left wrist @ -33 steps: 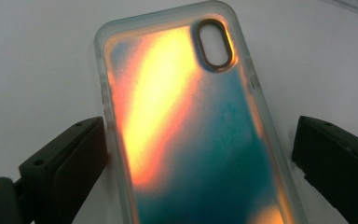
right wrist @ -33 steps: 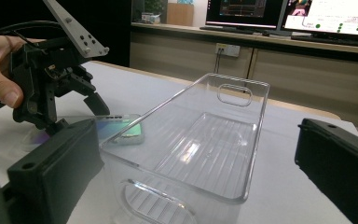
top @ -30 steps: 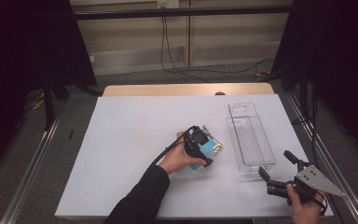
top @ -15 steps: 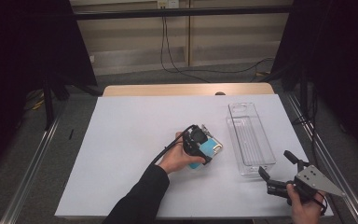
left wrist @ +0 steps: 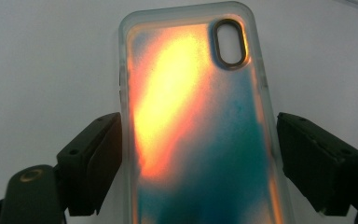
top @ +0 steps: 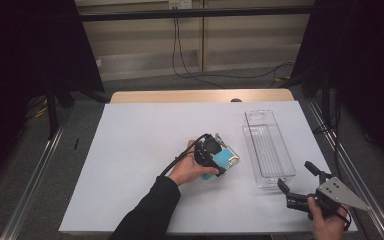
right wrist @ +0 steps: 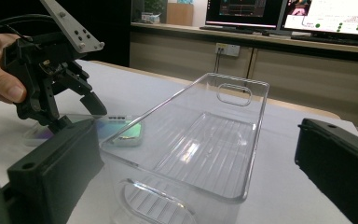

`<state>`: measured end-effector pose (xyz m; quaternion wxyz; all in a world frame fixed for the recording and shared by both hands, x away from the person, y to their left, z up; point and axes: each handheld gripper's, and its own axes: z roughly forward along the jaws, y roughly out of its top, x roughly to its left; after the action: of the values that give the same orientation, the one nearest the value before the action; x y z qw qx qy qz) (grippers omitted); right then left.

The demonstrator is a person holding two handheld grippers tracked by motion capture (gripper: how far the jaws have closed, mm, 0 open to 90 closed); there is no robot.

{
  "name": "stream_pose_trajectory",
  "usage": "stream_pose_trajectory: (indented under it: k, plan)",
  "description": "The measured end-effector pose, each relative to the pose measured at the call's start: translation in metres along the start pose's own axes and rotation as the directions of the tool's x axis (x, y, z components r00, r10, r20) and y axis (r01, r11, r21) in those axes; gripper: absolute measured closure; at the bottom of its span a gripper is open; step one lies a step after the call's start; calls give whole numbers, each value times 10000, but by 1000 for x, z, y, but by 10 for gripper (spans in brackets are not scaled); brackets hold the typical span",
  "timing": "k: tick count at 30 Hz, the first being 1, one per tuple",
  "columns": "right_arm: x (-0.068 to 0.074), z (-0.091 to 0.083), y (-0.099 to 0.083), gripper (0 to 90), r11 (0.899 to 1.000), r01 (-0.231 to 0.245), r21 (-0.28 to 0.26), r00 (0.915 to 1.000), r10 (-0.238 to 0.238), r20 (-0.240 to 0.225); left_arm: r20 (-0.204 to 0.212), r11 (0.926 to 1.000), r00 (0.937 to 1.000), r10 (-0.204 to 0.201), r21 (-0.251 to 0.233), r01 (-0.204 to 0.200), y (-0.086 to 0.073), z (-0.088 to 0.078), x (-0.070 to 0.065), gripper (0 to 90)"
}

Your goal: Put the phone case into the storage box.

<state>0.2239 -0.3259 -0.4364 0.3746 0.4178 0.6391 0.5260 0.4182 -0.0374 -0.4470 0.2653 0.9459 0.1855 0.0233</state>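
While the left hand-held gripper (top: 223, 161) sits over the phone case (top: 222, 161) on the white table (top: 130, 150), its jaws have just been closing in from a wider stance, with the case lying between them. In the left gripper view the two black pads stand on either side of the case (left wrist: 200, 135): the left-hand pad looks to be just at the case's edge, while a sliver of table shows between the right-hand pad and the other edge, so the jaws are nearly on it but, as far as I can tell, not yet pressing. That narrowing suggests a grasp in the making; the case is bracketed across its width and lies flat, its camera cut-out pointing away from the gripper.

Taking the clear plastic bin (top: 268, 150) as the landmark, the case lies just to the left of it, near its long side wall and apart from it. The bin (right wrist: 200, 140) holds nothing. The right gripper view shows the case (right wrist: 121, 130) on the table just beyond the bin's near corner, under the left hand-held gripper (right wrist: 74, 109).

Just off the bin's near short end, towards its right corner, the right hand-held gripper (top: 296, 181) hangs at the table's edge, jaws spread wide and holding nothing, pointed at the bin.
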Motion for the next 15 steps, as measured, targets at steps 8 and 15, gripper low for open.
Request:
stream_pose_trajectory:
  k: [8,15]
  plan:
    - [0,0,0,0,10000,17,-4,10000,-17,-17,-133,9998,9998,-131,-148,129,-4,-2,2,169]
    - [0,0,0,0,10000,10,15,10000,-10,-6,-383,9987,9991,-199,-477,180,-7,-9,4,169]
